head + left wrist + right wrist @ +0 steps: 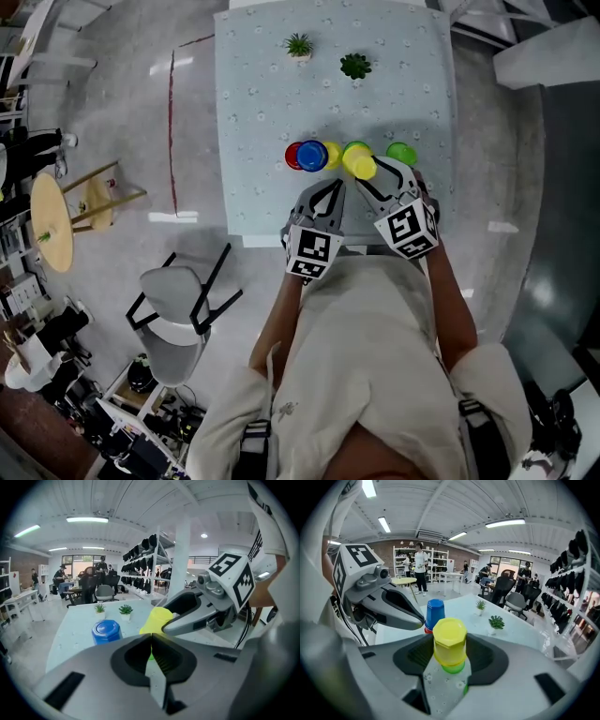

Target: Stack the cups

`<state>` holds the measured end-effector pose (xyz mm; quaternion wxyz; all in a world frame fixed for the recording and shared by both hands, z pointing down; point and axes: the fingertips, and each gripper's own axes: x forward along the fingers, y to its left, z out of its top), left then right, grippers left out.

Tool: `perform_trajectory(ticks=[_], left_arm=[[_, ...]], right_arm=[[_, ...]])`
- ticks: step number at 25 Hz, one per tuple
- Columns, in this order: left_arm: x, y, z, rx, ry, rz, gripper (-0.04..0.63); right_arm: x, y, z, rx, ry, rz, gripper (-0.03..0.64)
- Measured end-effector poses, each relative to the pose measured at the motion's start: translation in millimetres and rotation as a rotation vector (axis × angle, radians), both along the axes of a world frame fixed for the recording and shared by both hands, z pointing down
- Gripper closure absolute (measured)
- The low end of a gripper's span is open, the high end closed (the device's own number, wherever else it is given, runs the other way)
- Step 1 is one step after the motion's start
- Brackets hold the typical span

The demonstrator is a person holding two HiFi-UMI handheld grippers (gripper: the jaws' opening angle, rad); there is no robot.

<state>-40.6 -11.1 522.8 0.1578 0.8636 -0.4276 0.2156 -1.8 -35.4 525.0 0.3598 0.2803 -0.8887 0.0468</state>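
Right tongs (449, 652): closed on the sides of an upturned yellow cup (449, 639), pads on opposite flats. A green cup (453, 668) shows directly under its rim. Can't tell whether the yellow is seated on it or just above.

Left tongs (151, 641): pinched together, nothing between them, hanging beside the right pair over the near edge of the tabletop (272, 84).

Blue cup (435, 613) sits on a red cup (293, 156) to the left, with a second yellow (330, 155) next to them. A lone green (401, 153) stands off to the right. Two small plants (299, 44) are at the far end.

Step in hand, as I judge it: nesting the yellow over the green.
- Keep the cup's axis upright and centred on the green rim.
- Bring it straight down; no sideways drag, since light cups skid.
- Release only once it sits level.
- The idle left tongs could steady the green base if it shifts.

Writing: none legible. The marker cube (407, 231) carries black-and-white squares only. The tabletop cloth has a small scattered print, no words.
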Motion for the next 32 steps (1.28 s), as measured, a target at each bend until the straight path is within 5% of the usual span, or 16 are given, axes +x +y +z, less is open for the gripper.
perform_trajectory(ticks=[32], left_arm=[[-8.1, -8.9, 5.1, -0.034, 0.012, -0.024, 0.580]], right_arm=[[-24.9, -15.9, 17.3, -0.102, 0.000, -0.056, 0.351]])
